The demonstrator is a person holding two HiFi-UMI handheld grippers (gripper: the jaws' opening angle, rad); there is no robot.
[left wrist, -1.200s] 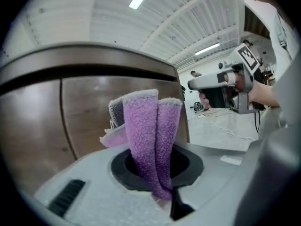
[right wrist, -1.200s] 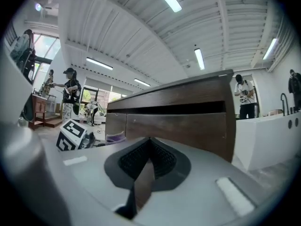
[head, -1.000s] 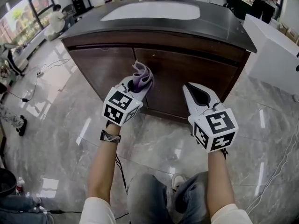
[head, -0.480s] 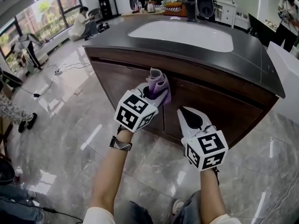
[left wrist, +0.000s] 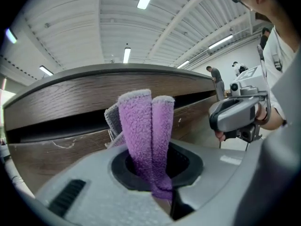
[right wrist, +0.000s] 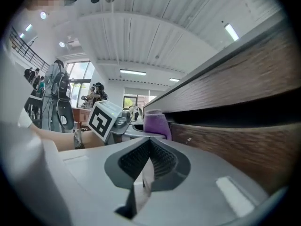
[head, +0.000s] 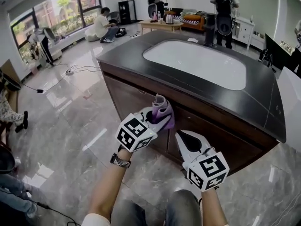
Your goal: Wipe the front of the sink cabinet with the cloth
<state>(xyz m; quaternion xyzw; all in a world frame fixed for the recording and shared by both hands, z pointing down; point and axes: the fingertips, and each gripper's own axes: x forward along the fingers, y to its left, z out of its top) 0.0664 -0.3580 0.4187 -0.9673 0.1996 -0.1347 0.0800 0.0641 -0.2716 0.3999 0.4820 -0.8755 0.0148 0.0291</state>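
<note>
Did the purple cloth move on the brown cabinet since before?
Yes. The cloth has climbed the cabinet front: its top sat below the dark gap under the countertop, and now reaches that gap.

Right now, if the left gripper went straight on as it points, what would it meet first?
Probably the wooden front of the sink cabinet: the purple cloth in the left gripper would touch first.
</note>
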